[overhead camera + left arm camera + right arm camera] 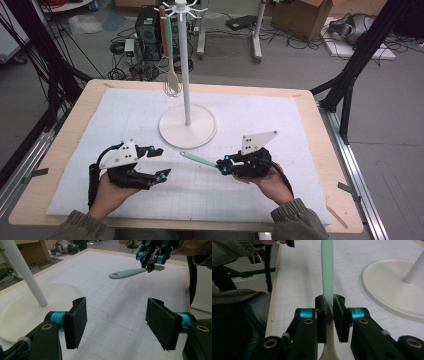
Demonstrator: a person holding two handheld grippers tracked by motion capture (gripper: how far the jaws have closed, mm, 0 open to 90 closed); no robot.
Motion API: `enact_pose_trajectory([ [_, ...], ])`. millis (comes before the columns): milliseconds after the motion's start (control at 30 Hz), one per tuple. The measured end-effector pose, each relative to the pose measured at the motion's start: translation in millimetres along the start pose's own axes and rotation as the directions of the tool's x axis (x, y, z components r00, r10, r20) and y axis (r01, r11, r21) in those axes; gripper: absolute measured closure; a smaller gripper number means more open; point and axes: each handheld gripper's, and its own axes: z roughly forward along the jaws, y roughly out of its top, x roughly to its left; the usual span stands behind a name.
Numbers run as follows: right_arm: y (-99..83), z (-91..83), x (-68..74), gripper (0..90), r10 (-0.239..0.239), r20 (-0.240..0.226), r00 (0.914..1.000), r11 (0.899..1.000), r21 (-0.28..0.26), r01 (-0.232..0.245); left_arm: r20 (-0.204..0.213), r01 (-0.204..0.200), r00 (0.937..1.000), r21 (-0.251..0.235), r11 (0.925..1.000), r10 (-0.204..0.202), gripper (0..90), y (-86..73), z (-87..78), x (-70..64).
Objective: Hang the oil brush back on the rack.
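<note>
My right gripper (223, 166) is shut on a utensil with a mint-green handle (197, 159) and a cream lower part (329, 345); the handle points left toward the stand's base. In the right gripper view the handle (327, 267) runs up between the two pads. My left gripper (159, 162) is open over the white mat with nothing between its pads (76, 322). From the left gripper view I see the right gripper (152, 263) holding the utensil (127, 273) above the mat. A white hook stand (184, 60) rises from its round base (172, 132), with a wooden spoon (171, 75) and a whisk hanging on it.
A white gridded mat (125, 120) covers the wooden table (75, 120). The stand's pole (23, 272) and base (15, 315) lie close to the left gripper's left side. Cables, boxes and black frame legs crowd the floor beyond the table.
</note>
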Motion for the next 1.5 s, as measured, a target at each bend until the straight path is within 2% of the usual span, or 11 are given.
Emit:
enact_pose_trajectory([
  [333,12.1,11.7,11.8,82.4,-0.06,-0.074,0.9954,0.998,-0.014,0.059,0.069,-0.005,0.9976,0.002,1.0,0.005,38.2,2.4,11.6,-3.2],
  [567,17.3,21.7,16.6,82.4,-0.08,-0.103,0.9914,0.997,0.002,0.081,0.153,-0.021,0.988,0.005,0.9998,0.02,44.6,4.7,19.5,-6.8],
  [767,18.8,27.1,19.8,82.4,-0.09,-0.124,0.9883,0.996,0.017,0.093,0.177,-0.037,0.9835,0.006,0.9993,0.036,50.5,4.6,20.1,-6.6],
  [900,19.1,27.8,20.1,82.4,-0.098,-0.121,0.9878,0.995,0.014,0.101,0.192,-0.037,0.9808,0.008,0.9993,0.035,58.4,3.8,19.6,-5.7],
  [1000,19.2,28.3,20.3,82.4,-0.101,-0.127,0.9867,0.994,0.014,0.104,0.21,-0.04,0.977,0.007,0.9992,0.038,58.8,3.5,19.7,-5.9],
  [1067,20.0,30.0,20.2,82.4,-0.104,-0.131,0.9859,0.994,0.018,0.108,0.214,-0.04,0.9762,0.007,0.9992,0.038,63.2,2.7,19.8,-6.4],
  [1200,20.3,31.0,20.2,82.4,-0.107,-0.132,0.9855,0.994,0.021,0.11,0.225,-0.04,0.9736,0.016,0.9991,0.036,65.4,2.1,19.3,-5.5],
  [1333,20.5,32.0,20.0,82.3,-0.116,-0.134,0.9842,0.992,0.026,0.12,0.249,-0.045,0.9678,0.02,0.9988,0.039,68.9,3.4,18.6,-4.9],
  [1367,20.3,32.2,19.5,82.2,-0.115,-0.135,0.9841,0.992,0.027,0.12,0.259,-0.042,0.9652,0.021,0.9989,0.035,70.5,3.6,18.4,-4.9],
  [1433,20.0,32.3,18.9,82.0,-0.116,-0.134,0.9842,0.992,0.028,0.121,0.295,-0.038,0.9551,0.019,0.9991,0.031,72.7,3.8,18.3,-4.8],
  [1500,19.0,33.7,17.2,81.3,-0.121,-0.141,0.9827,0.991,0.039,0.127,0.309,-0.04,0.9506,0.026,0.9989,0.03,75.8,3.8,18.4,-6.2],
])
